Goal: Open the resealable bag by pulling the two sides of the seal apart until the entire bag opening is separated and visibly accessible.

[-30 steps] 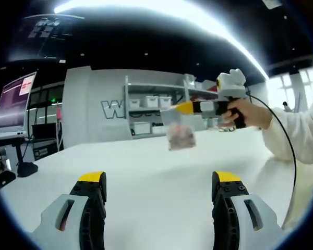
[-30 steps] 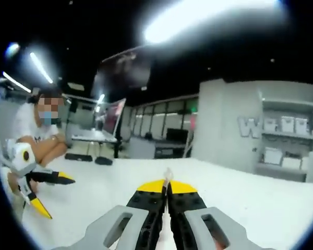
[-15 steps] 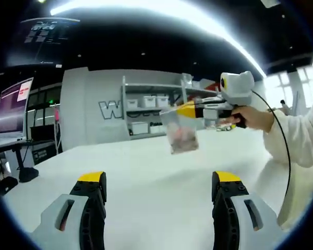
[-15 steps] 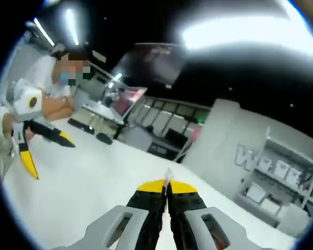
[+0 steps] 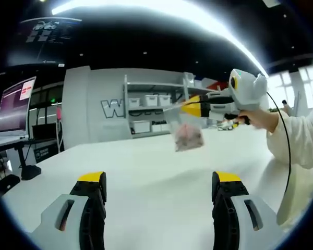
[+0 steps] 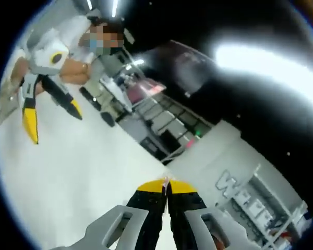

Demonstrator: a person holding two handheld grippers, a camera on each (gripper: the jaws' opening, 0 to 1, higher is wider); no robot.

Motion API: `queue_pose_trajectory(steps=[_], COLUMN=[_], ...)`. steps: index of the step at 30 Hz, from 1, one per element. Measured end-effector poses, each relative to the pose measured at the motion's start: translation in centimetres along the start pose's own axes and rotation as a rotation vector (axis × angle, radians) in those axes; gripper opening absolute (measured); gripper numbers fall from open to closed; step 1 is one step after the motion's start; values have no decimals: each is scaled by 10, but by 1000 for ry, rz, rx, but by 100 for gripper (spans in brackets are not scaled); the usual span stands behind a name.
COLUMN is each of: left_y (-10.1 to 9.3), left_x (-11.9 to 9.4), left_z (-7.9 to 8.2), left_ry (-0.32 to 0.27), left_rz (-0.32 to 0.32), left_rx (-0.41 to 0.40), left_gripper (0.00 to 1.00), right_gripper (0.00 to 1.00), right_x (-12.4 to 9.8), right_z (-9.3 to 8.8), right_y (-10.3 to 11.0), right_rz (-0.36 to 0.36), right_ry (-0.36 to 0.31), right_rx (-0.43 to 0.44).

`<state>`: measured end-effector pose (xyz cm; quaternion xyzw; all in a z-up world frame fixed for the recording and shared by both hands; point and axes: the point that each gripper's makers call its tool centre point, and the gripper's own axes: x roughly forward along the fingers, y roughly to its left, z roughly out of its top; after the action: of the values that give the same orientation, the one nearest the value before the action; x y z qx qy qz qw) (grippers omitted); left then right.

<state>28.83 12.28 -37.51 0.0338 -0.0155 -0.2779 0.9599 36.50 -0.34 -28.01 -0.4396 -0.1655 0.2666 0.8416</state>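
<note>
Left gripper view: your right tool [image 5: 190, 107] is clamped on the bag [image 5: 187, 134] top, bag hanging above the counter [image 5: 146, 172]; left tool [image 5: 159, 185] jaws apart, empty, bag up ahead-right, reach for the seal's free side

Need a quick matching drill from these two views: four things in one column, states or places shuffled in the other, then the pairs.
1. left gripper
2. right gripper
3. resealable bag
4. table

a. hangs in the air, pinkish contents inside
b. white, bare below the jaws
c. jaws wide apart, nothing between them
d. jaws pinched on the bag's top edge

Pairs: 1-c, 2-d, 3-a, 4-b
</note>
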Motion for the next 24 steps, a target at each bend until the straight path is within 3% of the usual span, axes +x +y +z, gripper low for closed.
queue_pose_trajectory(steps=[5,13,22,24], left_y=[-2,-5,-6,-5], left_x=[-2,-3,-5,-5], left_z=[0,0,-1,0], left_ry=[3,8,15,16], left_rz=[3,0,3,4], left_rx=[11,22,29,29], left_gripper=[82,82,82,82], right_gripper=[0,0,0,0], right_x=[-9,-25,-33,-35], right_z=[9,27,31,34], right_y=[3,4,19,22], right_rz=[-21,-101,-84,-88], right_ry=[-21,-43,-51,-60], right_rx=[-79,-366,-435,-504])
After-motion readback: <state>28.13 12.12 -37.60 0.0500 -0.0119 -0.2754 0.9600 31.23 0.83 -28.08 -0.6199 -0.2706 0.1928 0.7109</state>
